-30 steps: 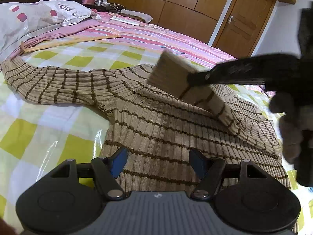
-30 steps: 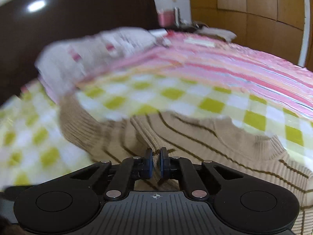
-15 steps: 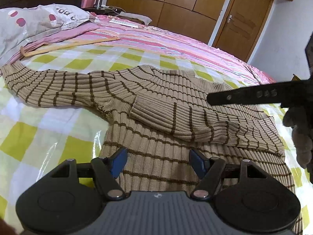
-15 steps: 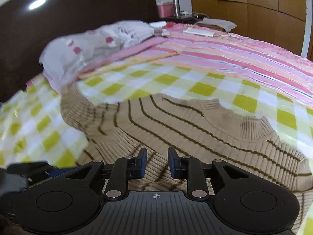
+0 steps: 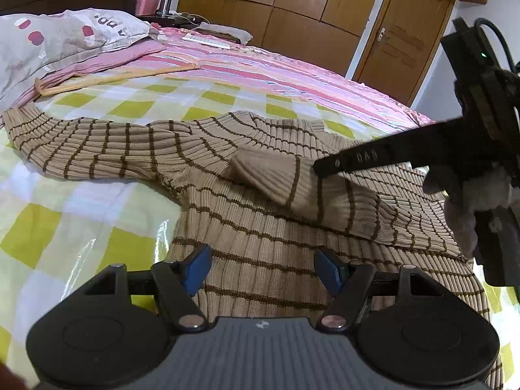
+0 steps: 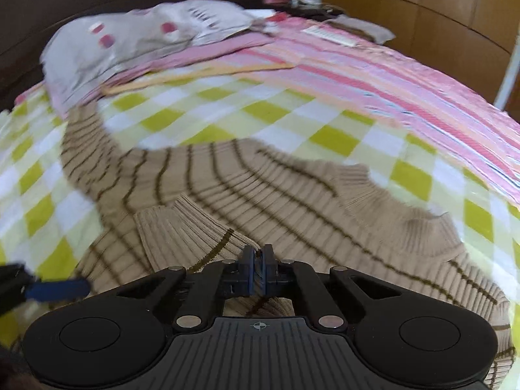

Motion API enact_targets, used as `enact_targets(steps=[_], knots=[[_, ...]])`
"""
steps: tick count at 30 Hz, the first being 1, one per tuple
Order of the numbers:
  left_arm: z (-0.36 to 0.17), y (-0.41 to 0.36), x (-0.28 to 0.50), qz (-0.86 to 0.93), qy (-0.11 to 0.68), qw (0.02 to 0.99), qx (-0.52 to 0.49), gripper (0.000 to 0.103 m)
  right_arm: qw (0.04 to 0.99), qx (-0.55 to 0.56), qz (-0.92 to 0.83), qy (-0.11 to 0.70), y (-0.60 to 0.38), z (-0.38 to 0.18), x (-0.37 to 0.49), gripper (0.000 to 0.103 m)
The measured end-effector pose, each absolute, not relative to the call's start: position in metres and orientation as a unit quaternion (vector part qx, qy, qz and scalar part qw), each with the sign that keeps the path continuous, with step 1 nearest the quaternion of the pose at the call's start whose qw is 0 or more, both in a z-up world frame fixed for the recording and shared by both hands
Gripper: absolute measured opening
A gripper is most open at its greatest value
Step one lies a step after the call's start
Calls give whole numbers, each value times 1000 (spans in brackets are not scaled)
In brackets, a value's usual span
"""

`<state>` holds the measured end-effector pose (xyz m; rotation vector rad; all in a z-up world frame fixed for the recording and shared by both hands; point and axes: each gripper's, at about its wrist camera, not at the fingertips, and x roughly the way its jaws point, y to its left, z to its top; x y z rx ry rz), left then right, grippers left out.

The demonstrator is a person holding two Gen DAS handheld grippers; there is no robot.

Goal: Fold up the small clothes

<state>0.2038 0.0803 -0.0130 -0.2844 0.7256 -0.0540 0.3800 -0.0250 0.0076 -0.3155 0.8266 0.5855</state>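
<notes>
**A:** so where's the sweater at right now?

**B:** The tan striped sweater [image 5: 260, 227] is spread flat on the bed [image 5: 81, 195], on the yellow-green checked part of the cover, body running down toward the near edge. One sleeve [image 5: 91, 149] is stretched out toward the pillow [image 5: 58, 39] at the headboard end. The other sleeve [image 5: 325, 191] is folded across the chest, cuff pointing toward the middle.

**A:** and the grippers?

**B:** The right gripper [image 6: 259, 260] has just been closing, and its fingers are now pinched together on that folded sleeve just behind the cuff, knit caught between the blue pads. In the left view you can see it reaching in from the right side, tip down on the sleeve. The left gripper [image 5: 261, 268] hangs over the lower body of the sweater with its fingers spread wide, nothing between them.

**A:** any containers around?

**B:** Just a pink basket [image 5: 148, 1] on the nightstand past the far corner of the bed, a metal flask [image 5: 166, 0] beside it. Can't tell what's in the basket. There's also a wooden hanger [image 5: 113, 76] lying on the bed near the pillow.
</notes>
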Motion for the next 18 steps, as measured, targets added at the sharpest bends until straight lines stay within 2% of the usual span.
enact_targets(steps=[7, 10, 18], knots=[[-14, 78, 203, -25, 353, 926, -133, 75, 882, -151, 239, 377, -18, -3, 390, 3], [-14, 78, 203, -25, 352, 926, -131, 75, 875, -173, 241, 383, -11, -10, 392, 11], [-11, 80, 202, -23, 340, 930, -139, 75, 885, -126, 301, 332, -29, 23, 353, 15]])
